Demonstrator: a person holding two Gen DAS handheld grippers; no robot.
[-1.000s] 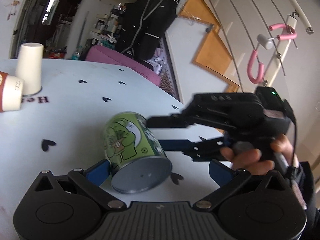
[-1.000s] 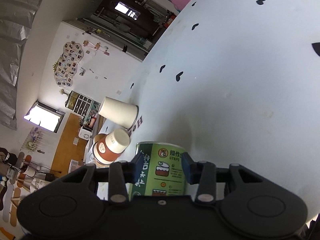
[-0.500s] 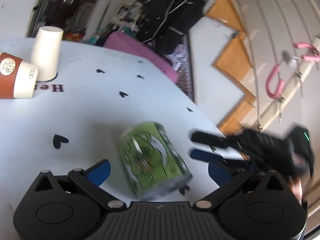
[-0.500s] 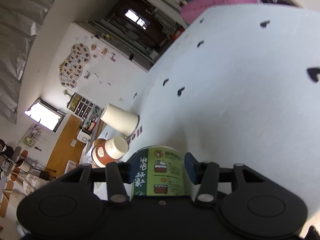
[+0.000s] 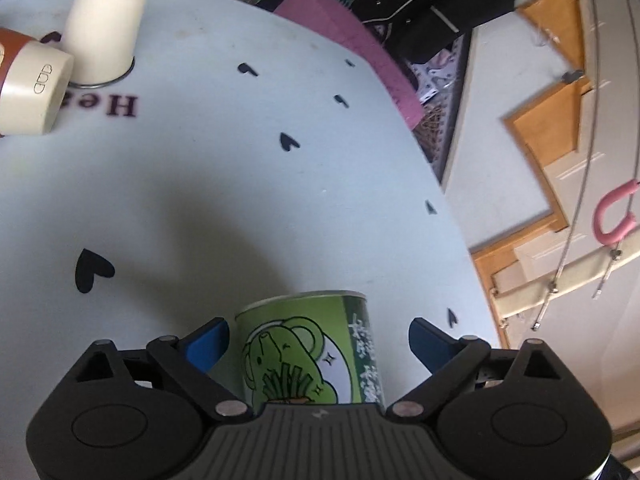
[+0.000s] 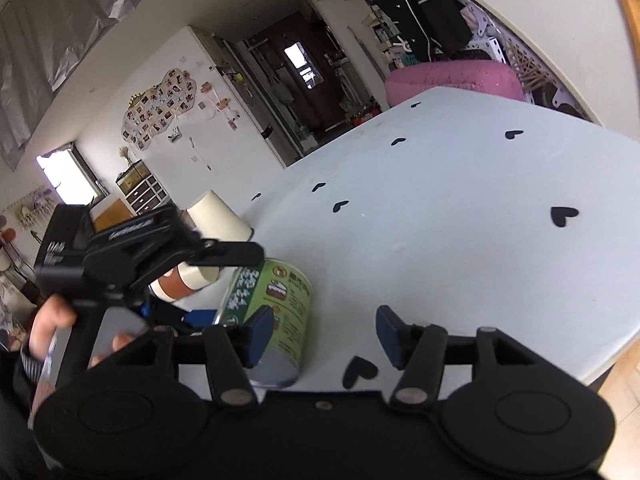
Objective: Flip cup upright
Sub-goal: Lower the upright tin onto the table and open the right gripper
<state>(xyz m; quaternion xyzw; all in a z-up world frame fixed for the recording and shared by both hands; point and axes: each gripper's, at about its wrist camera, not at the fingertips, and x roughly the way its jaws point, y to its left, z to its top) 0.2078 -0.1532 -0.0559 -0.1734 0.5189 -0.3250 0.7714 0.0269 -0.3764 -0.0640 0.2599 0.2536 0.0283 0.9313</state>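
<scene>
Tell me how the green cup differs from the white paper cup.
The green cup carries a cartoon print; the white cup is plain. The green cup is nearly straight-sided; the white cup tapers. The green cup sits between the open left gripper's fingers; the white cup stands mouth-down farther off, beside a brown cup. Neither is gripped.

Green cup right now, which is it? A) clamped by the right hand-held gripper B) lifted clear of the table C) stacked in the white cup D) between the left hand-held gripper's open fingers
D: the green cup sits between the left hand-held gripper's spread blue fingers, with a gap visible at the right one.
</scene>
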